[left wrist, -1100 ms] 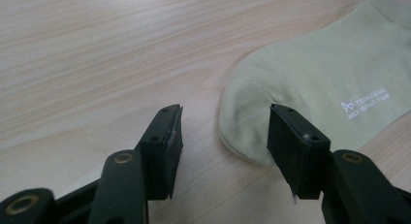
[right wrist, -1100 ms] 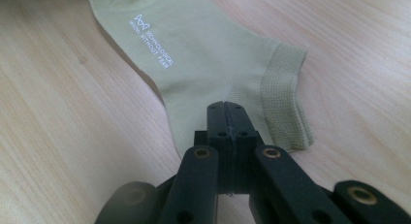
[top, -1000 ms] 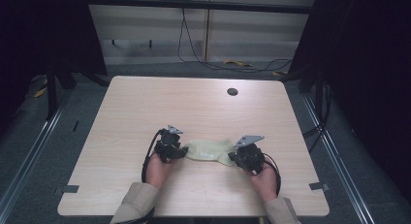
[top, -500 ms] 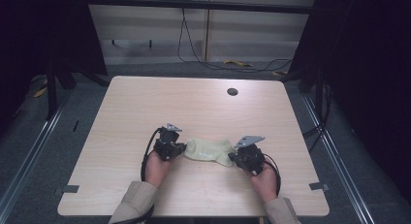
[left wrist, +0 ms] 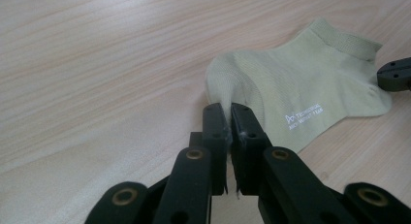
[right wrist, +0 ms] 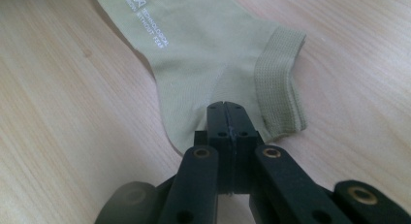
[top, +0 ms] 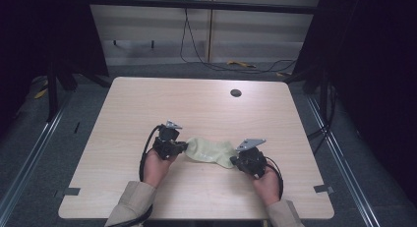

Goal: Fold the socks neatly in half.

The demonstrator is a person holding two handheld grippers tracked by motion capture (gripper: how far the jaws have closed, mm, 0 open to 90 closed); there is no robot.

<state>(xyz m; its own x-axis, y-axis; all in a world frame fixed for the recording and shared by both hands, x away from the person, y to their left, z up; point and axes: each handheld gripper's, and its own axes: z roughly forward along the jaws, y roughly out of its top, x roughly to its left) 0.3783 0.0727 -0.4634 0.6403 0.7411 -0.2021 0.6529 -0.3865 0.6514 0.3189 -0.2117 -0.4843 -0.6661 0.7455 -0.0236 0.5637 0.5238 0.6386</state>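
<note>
A pale green ankle sock lies flat on the wooden table, stretched between my two grippers. My left gripper is shut on the sock's toe end; in the left gripper view the jaws pinch a raised fold of the sock, whose white printed lettering faces up. My right gripper is shut on the heel end, next to the ribbed cuff. In the right gripper view its jaws clamp the sock's edge. The right gripper's tip also shows at the far side of the sock.
A round dark grommet hole sits near the table's far edge. Strips of tape mark the front corners. Cables lie on the floor beyond the table. Bare wood surrounds the sock on all sides.
The left hand has edged slightly and the sock's toe end looks a little more gathered at its jaws. The right hand has kept still.
</note>
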